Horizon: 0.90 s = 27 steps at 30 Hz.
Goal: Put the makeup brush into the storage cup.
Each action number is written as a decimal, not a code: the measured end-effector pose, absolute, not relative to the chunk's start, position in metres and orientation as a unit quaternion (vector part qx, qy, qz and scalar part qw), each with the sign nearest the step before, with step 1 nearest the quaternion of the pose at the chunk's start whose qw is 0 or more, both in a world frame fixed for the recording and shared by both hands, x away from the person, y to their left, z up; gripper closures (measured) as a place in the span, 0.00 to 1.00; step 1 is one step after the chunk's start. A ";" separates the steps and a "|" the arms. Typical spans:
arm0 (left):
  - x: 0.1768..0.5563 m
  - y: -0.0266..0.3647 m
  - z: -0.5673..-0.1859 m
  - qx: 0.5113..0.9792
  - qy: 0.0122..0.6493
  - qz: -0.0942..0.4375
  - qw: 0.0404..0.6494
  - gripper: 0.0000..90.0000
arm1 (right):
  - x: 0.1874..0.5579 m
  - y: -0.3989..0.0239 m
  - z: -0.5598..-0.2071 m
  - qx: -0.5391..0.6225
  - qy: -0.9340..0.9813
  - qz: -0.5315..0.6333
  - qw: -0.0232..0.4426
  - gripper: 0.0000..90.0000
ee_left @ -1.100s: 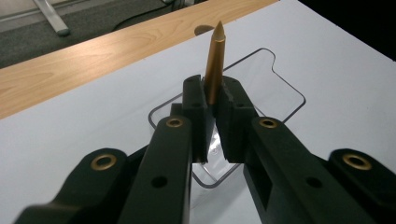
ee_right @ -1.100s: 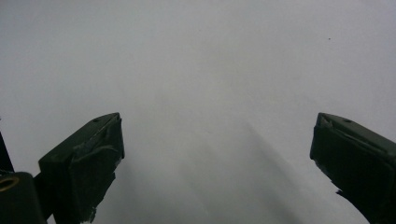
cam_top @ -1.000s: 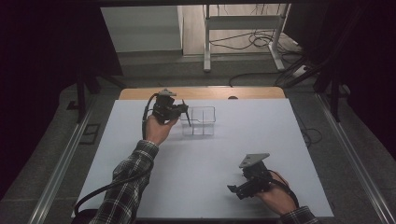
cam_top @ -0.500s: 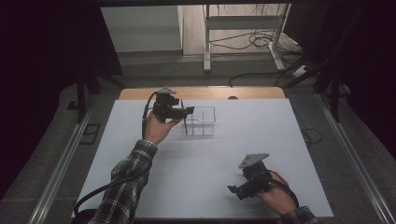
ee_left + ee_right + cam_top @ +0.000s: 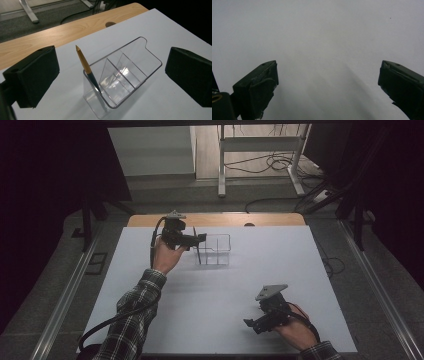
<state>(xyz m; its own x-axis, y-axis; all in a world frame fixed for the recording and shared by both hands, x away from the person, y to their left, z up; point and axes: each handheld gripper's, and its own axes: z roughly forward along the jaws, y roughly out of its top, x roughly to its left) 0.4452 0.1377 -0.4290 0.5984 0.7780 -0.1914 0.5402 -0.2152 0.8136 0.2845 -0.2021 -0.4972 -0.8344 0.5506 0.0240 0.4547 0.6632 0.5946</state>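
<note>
Showing pen's [image 5: 88, 70] gold cap in organiser [image 5: 140, 60]: left hand-held gripper [image 5: 112, 75] view; jaws just opened, apart.

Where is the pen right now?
In the left gripper view the pen leans in the near end compartment of the clear organiser, between the open left gripper's jaws, untouched.

1. A lab or test room with a bare recording setup, dim around the edges.
2. A white table top [image 5: 220, 310] lies over a wooden desk [image 5: 150, 220], with metal rails [image 5: 65, 300] along its sides.
3. Grey carpet floor [image 5: 165, 195] beyond, with loose cables [image 5: 270, 165] trailing across it.
4. The metal legs of a white frame stand [image 5: 221, 165] rise at the back.
5. Dark curtains [image 5: 50, 185] close in both sides.
</note>
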 end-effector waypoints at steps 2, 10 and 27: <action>0.445 0.138 -0.429 0.770 0.427 0.131 0.455 0.00 | 0.285 -0.202 -0.497 0.277 0.908 0.303 0.079 0.04; 0.442 0.139 -0.428 0.772 0.426 0.140 0.450 0.00 | 0.285 -0.202 -0.497 0.276 0.908 0.305 0.079 0.04; 0.431 0.148 -0.422 0.778 0.417 0.143 0.446 0.00 | 0.285 -0.202 -0.497 0.278 0.907 0.305 0.079 0.04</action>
